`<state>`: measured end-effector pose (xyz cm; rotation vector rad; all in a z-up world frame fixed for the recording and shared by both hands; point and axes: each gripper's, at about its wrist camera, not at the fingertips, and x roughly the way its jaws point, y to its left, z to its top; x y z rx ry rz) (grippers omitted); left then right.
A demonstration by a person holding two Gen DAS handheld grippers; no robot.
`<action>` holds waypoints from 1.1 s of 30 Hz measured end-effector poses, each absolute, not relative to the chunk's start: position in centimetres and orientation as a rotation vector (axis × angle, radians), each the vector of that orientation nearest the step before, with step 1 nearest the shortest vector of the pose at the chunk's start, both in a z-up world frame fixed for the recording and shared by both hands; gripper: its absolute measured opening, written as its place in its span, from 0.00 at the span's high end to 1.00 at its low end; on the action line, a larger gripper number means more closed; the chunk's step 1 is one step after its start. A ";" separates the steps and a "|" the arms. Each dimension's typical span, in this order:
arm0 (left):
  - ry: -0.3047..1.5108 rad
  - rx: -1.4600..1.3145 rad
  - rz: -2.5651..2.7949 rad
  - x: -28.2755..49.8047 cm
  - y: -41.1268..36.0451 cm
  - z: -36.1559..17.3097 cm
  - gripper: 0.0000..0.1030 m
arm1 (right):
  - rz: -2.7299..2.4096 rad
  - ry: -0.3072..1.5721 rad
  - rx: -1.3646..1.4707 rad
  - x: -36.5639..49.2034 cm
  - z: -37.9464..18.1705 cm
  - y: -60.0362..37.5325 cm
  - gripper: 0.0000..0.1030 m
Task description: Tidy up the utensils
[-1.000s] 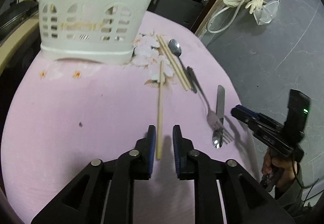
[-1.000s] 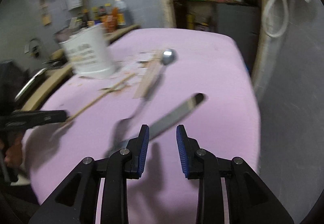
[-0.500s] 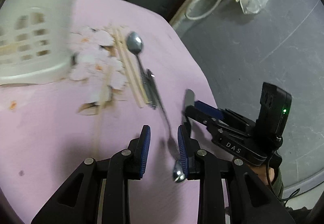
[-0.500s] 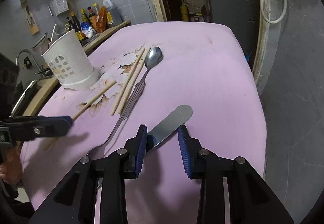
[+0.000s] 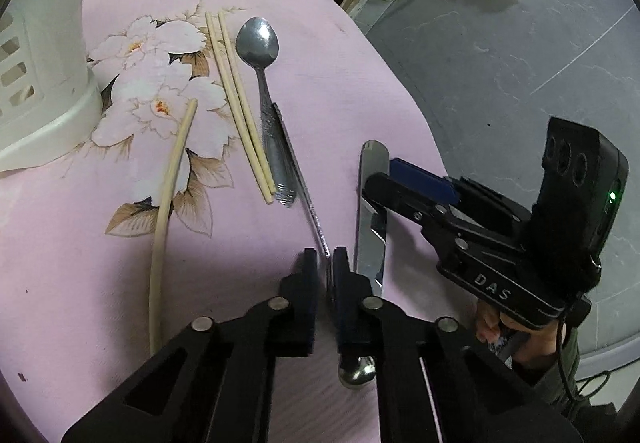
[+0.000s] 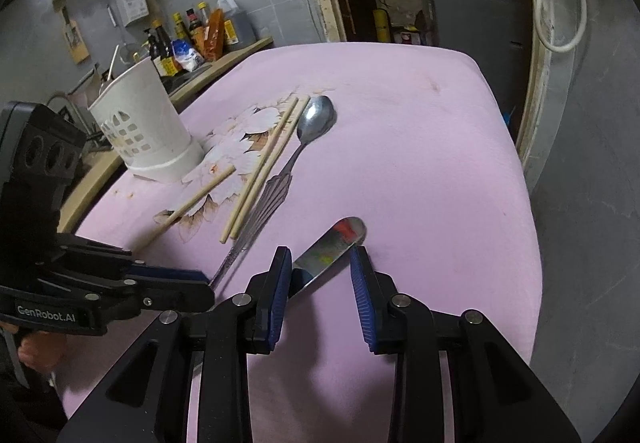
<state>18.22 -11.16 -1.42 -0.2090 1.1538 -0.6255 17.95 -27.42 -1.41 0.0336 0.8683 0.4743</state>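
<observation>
Pink cloth (image 5: 100, 283) carries the utensils — the left gripper (image 5: 325, 255) has just been closing and is seen clamped on the thin fork handle (image 5: 316, 219). The butter knife (image 6: 332, 243) is straddled by the right gripper (image 6: 320, 259), jaws partly apart, pads not pressing.

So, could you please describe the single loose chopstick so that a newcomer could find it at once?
Start at the white slotted utensil holder on the pink flowered cloth. Just beside its base, a pale chopstick lies alone across the printed flowers. Unlike the pair of chopsticks lying tight together beside the spoon, it has no partner.
</observation>
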 end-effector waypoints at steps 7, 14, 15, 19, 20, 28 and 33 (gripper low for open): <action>1.138 -0.234 -0.638 17.3 -9.8 -1.6 0.99 | 0.466 0.865 -0.017 18.0 -1.4 -26.7 0.75; 1.100 -0.313 -0.618 16.5 -8.7 -2.2 0.99 | 0.406 0.882 0.008 16.7 -1.1 -25.5 0.63; 1.096 -0.327 -0.617 16.4 -8.6 -2.3 0.99 | 0.396 0.893 0.007 16.4 -1.2 -25.0 0.58; 1.099 -0.352 -0.626 16.1 -8.1 -2.5 0.99 | 0.378 0.902 -0.045 15.1 -1.8 -23.5 0.53; 1.098 -0.341 -0.627 16.4 -8.2 -2.2 0.99 | 0.373 0.899 -0.066 14.7 -2.0 -23.2 0.53; 1.097 -0.297 -0.638 15.6 -7.9 -1.9 0.98 | 0.428 0.907 -0.073 13.4 -1.9 -25.1 0.60; 1.098 -0.294 -0.665 15.5 -7.8 -1.5 0.98 | 0.453 0.901 -0.011 13.1 -1.9 -26.1 0.60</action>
